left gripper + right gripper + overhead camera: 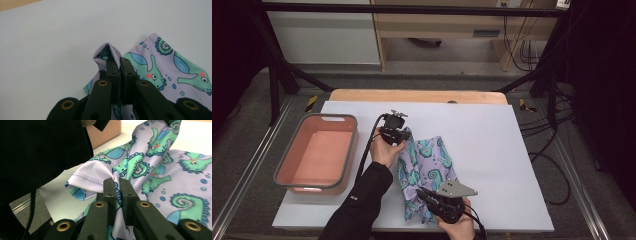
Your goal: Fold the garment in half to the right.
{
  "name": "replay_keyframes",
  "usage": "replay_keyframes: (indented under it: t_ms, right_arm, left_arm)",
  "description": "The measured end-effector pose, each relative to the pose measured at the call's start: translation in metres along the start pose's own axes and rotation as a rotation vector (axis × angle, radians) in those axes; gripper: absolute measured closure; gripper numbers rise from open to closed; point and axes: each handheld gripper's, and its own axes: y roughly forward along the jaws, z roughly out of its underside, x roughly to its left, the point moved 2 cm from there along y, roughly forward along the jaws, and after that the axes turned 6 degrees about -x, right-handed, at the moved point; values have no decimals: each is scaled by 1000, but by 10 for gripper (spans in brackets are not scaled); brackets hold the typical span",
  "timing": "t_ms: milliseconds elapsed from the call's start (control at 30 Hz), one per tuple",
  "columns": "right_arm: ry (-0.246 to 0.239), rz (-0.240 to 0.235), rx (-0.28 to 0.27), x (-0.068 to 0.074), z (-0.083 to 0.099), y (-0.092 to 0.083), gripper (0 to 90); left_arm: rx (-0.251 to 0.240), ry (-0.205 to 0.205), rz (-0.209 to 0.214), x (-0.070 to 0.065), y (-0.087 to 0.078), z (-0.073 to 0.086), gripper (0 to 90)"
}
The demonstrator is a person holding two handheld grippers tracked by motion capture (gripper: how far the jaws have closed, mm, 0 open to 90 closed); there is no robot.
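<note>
High view: patterned cloth (427, 170) on white desk (492, 150) beside pink tub (319, 152), left gripper (393, 131) and right gripper (432, 197) at opposite ends, gripper views: both jaws clenched on cloth folds.

The left gripper (393, 131) is held in the left hand (384, 150), well out over the counter (492, 150), its black-sleeved forearm (362, 205) running up from the bottom edge of the high view; its jaws are closed together, pinching a fold of the cloth (107, 51) between the pads; the right gripper (432, 199) sits nearer the person, in the right hand (457, 227) at the bottom edge, grey plate on top, pointing up and left toward the other; its jaws are likewise clamped tight on a gathered hem of the cloth; the cables trail back along each arm.
</note>
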Motion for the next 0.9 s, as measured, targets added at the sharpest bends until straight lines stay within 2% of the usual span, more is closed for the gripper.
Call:
replay_keyframes:
  t_ms: [233,333,600,833,900]
  right_arm:
    - [-8,42,20,-13,7,-8,845]
    - [-26,54,37,-17,10,-10,842]
    - [-18,83,70,-26,14,-20,831]
    - [-26,117,103,-33,20,-26,824]
    - [-32,128,119,-34,22,-27,814]
  left_arm:
    - [-10,-7,28,-8,15,0,866]
    - [-10,-11,39,-11,22,0,866]
    - [0,-10,48,-24,40,3,864]
    - [-36,19,93,-31,53,6,851]
    - [-60,21,117,-32,58,7,817]
